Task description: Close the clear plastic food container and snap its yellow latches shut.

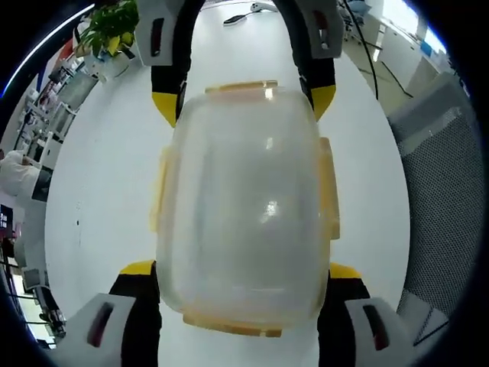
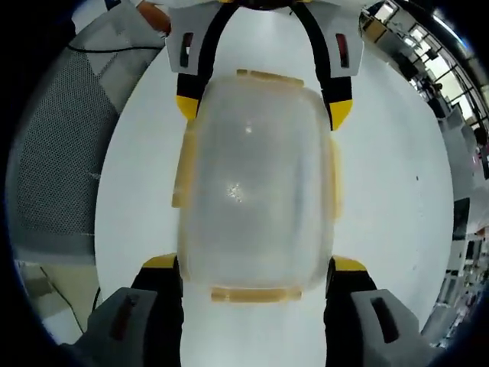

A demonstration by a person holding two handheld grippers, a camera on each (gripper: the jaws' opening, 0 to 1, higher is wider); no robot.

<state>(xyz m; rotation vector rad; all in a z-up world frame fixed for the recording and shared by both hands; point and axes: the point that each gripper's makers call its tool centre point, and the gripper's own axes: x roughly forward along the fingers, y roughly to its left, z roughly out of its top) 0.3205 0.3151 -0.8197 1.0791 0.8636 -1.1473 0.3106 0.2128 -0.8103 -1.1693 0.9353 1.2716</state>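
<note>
While lying on white table [image 1: 99, 191], container [image 1: 244, 206] sits between both tools' jaws.

Both views look steeply down, close over the clear container [image 1: 244, 206] on the white table [image 1: 99, 191], from opposite ends; each apparently faces the other gripper [image 1: 244, 103] across it, sharing container and tabletop

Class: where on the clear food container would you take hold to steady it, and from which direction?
Grip the container across its two short ends, one hand-held gripper at each end, jaws straddling the end walls. That leaves the yellow latches on the long sides free, as both views suggest.
</note>
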